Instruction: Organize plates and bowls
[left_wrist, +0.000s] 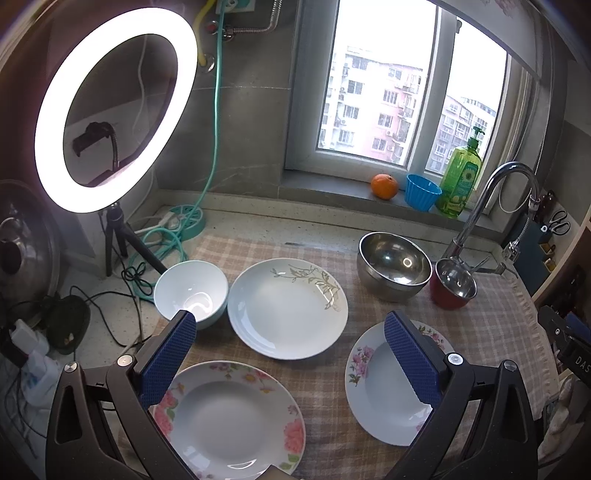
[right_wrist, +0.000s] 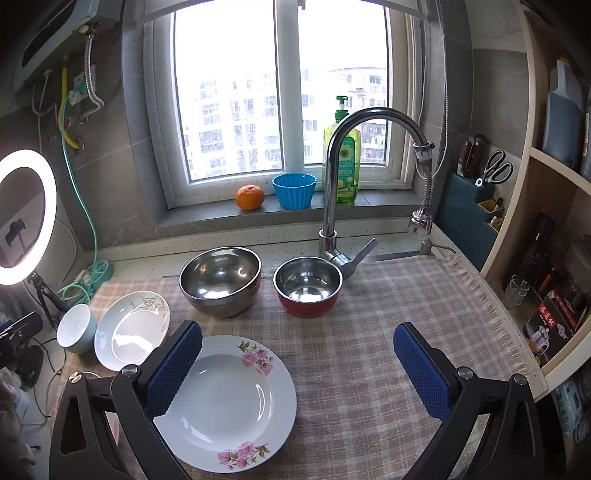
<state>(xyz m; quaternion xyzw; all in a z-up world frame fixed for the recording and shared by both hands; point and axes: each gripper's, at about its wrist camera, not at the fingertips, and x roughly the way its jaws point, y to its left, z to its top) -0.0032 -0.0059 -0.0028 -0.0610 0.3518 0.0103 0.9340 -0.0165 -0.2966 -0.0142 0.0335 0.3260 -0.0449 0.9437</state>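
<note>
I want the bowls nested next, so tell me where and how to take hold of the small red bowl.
Grip the red bowl by its rim, one finger inside the steel lining, one on the red outer wall. It stands upright and empty, so come from above and from the near side: the faucet base sits right behind it and the large steel bowl is on its left. The right tongs are open and empty.

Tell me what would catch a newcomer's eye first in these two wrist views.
The glowing ring light at the counter's left end stands out first, beside the bright window with an orange, a blue cup and a green soap bottle on its sill. Below, plates and bowls lie spread over the checked cloth, the large steel bowl and red-sided bowl by the tap. Both tongs, left and right, hang open above them.
</note>
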